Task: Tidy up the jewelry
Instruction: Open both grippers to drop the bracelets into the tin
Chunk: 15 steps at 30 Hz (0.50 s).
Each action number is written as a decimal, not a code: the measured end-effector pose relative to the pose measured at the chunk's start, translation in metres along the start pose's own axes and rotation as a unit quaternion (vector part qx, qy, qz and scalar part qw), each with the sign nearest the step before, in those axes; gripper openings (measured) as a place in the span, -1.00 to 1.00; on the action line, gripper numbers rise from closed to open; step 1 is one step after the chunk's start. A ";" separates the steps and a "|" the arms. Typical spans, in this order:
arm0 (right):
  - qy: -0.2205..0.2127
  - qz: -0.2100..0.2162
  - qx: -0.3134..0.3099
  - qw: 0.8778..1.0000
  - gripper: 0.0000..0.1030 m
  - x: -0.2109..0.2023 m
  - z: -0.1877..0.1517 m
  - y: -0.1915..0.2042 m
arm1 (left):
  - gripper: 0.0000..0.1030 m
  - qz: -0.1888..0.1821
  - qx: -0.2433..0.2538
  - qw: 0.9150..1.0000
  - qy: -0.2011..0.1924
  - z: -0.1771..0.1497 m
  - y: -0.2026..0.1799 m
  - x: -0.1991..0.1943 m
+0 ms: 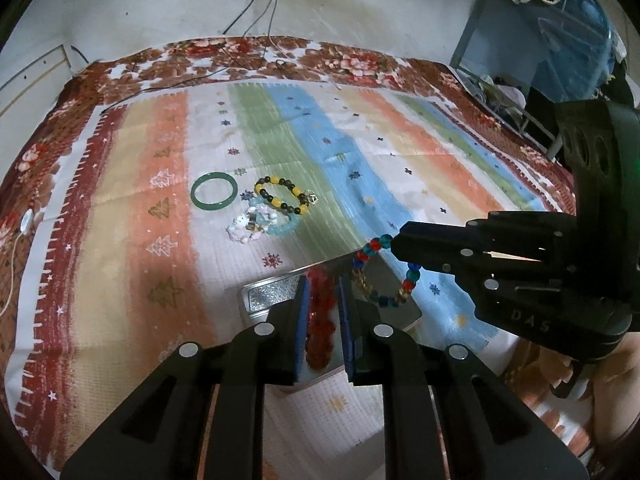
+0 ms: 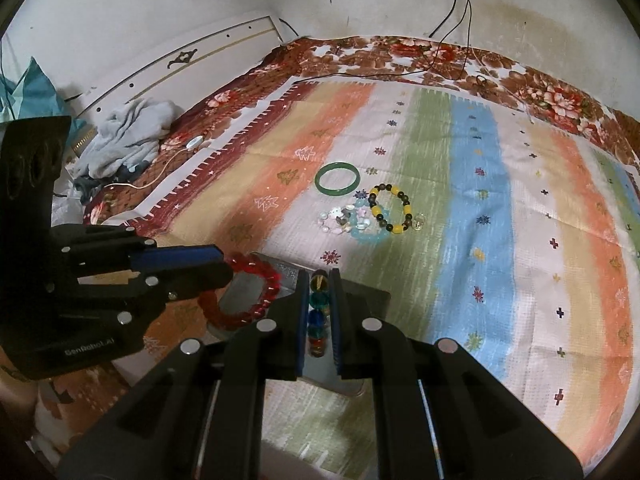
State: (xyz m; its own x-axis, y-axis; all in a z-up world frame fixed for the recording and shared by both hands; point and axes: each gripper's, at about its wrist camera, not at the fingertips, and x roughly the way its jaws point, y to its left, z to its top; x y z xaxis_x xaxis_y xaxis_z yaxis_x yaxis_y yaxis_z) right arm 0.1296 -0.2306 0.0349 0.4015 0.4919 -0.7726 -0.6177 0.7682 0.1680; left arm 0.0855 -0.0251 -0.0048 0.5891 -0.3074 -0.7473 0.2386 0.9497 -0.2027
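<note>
**A:** so where's everything sitting? going left to right pls

**B:** Left gripper (image 2: 224, 270) is over the left part of the silver tin (image 1: 266, 294), red bead bracelet (image 2: 240, 292) between its blue pads. There's a bit of a gap at the pads, and I can't tell if they still pinch it or it's just hanging there. Right gripper (image 2: 319, 312) is just beside it over the same tin, clamped tight on the multicolour bead bracelet (image 1: 384, 276), which dangles above the tin.

**A:** and the rest of the jewelry?

**B:** Out past both sets of fingertips on the striped blanket (image 2: 480, 208): green jade bangle (image 2: 337, 177) furthest left, then a white charm bracelet (image 2: 340, 220), a pale blue bead bracelet (image 2: 366, 234) touching it, and a yellow-and-black bead bracelet (image 2: 394, 209) on the right. All well clear of the tongs.
</note>
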 end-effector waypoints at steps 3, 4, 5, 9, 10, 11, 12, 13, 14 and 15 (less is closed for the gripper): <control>0.000 -0.010 0.005 1.000 -0.35 0.002 0.000 -0.006 | -0.29 0.023 0.004 1.000 -0.011 0.001 0.002 -0.002; 0.000 -0.014 0.005 1.000 -0.21 0.003 0.000 -0.008 | -0.28 0.028 0.003 1.000 -0.010 0.001 0.005 -0.001; 0.002 -0.022 0.005 1.000 -0.20 0.005 -0.001 -0.010 | -0.25 0.035 0.002 0.999 -0.009 0.002 0.006 0.000; 0.005 -0.032 0.010 0.999 -0.07 0.011 -0.001 -0.016 | -0.15 0.060 -0.001 0.998 -0.005 0.005 0.015 0.005; 0.005 -0.033 0.012 0.999 -0.07 0.012 0.000 -0.018 | -0.14 0.062 -0.004 0.998 -0.005 0.006 0.017 0.006; 0.006 -0.035 0.013 0.999 -0.07 0.014 0.000 -0.021 | -0.14 0.064 -0.006 0.998 -0.005 0.007 0.019 0.007; 0.006 -0.037 0.015 0.999 -0.07 0.016 0.001 -0.022 | -0.13 0.067 -0.008 0.998 -0.004 0.009 0.022 0.008; 0.006 -0.039 0.017 0.999 -0.06 0.017 0.001 -0.024 | -0.10 0.069 -0.011 0.998 -0.004 0.010 0.024 0.009; 0.007 -0.043 0.019 0.999 -0.06 0.019 0.003 -0.027 | -0.09 0.071 -0.013 0.997 -0.003 0.011 0.026 0.010; 0.008 -0.046 0.020 0.999 -0.06 0.021 0.004 -0.028 | -0.08 0.075 -0.014 0.997 -0.002 0.013 0.029 0.012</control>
State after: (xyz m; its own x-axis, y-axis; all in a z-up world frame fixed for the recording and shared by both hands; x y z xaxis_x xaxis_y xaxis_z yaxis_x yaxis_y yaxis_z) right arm 0.1585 -0.2405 0.0166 0.4436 0.4127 -0.7956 -0.5520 0.8251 0.1203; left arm 0.1095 -0.0022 -0.0112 0.6197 -0.1621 -0.7679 0.1254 0.9863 -0.1071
